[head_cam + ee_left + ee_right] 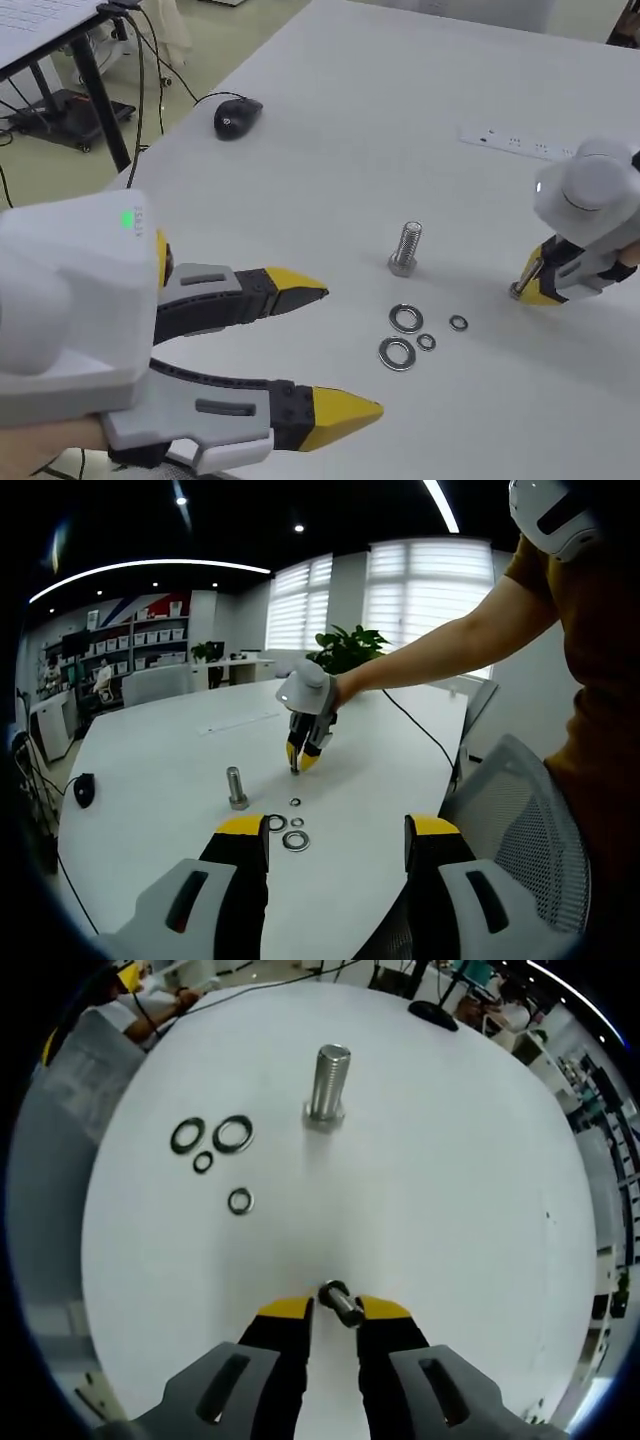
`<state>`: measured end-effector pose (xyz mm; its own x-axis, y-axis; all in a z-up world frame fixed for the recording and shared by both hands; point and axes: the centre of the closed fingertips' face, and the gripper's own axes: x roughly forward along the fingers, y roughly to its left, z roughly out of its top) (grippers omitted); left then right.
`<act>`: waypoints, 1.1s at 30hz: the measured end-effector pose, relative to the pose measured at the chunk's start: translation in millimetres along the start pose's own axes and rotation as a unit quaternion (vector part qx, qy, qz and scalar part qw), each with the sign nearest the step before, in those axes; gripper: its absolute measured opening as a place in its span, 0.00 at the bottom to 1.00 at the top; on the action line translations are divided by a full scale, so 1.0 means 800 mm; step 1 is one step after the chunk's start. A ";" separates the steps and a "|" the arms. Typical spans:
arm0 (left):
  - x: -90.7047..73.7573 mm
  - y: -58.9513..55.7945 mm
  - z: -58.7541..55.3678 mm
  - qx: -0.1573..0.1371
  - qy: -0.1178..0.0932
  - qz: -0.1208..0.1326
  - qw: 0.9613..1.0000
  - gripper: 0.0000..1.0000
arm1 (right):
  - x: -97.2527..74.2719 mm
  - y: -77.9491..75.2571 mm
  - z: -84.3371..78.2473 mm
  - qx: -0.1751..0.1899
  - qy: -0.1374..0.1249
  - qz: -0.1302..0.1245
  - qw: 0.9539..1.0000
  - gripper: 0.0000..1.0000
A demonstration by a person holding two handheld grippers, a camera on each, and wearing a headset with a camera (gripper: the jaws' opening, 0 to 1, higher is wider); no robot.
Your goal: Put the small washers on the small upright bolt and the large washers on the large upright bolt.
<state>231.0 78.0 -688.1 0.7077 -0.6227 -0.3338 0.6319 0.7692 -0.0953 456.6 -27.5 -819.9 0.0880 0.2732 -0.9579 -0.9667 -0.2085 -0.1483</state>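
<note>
White tabletop (400, 120) spreads across the workspace, with an office behind it in the left gripper view; a black mouse (237, 118) lies at its far side, well apart from the work. Nearest the head camera, the left gripper (350, 350) hangs over the near part of the table with its jaws wide and nothing between them; the right gripper (522, 290) is down at the surface on the other side, jaws narrow and clamped on the small bolt (341, 1304), which leans with one end at or touching the table rather than standing free. Between the two grippers the large bolt (405, 248) stands upright on its head, its thread bare; just in front of it lie two large washers (405, 318), and two small washers (458, 323) beside those, all flat on the table. By my reading nothing is threaded yet: four washers are left to place, and the small bolt seems not yet set down.
</note>
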 end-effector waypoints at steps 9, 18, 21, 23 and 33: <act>-0.001 0.000 0.005 0.005 -0.004 0.002 1.000 0.54 | -0.024 0.011 -0.013 0.025 -0.010 -0.009 1.000 0.18; -0.006 -0.009 0.016 0.018 -0.015 0.004 1.000 0.54 | -0.041 0.054 0.005 0.011 -0.030 0.003 0.999 0.17; -0.007 -0.009 0.019 0.023 -0.018 0.006 1.000 0.54 | -0.044 0.067 0.020 -0.006 -0.037 0.005 0.999 0.16; -0.008 -0.010 0.020 0.024 -0.019 0.006 1.000 0.54 | -0.044 0.074 0.031 -0.012 -0.043 0.011 0.999 0.16; -0.017 -0.008 0.024 0.026 -0.029 0.016 0.999 0.54 | -0.019 0.086 0.063 -0.053 -0.037 0.033 0.997 0.15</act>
<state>223.3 78.5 -665.2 0.7438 -0.6064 -0.2811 0.6231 0.7813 -0.0366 376.6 1.5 -803.3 0.0028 0.3234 -0.9463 -0.9389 -0.3250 -0.1138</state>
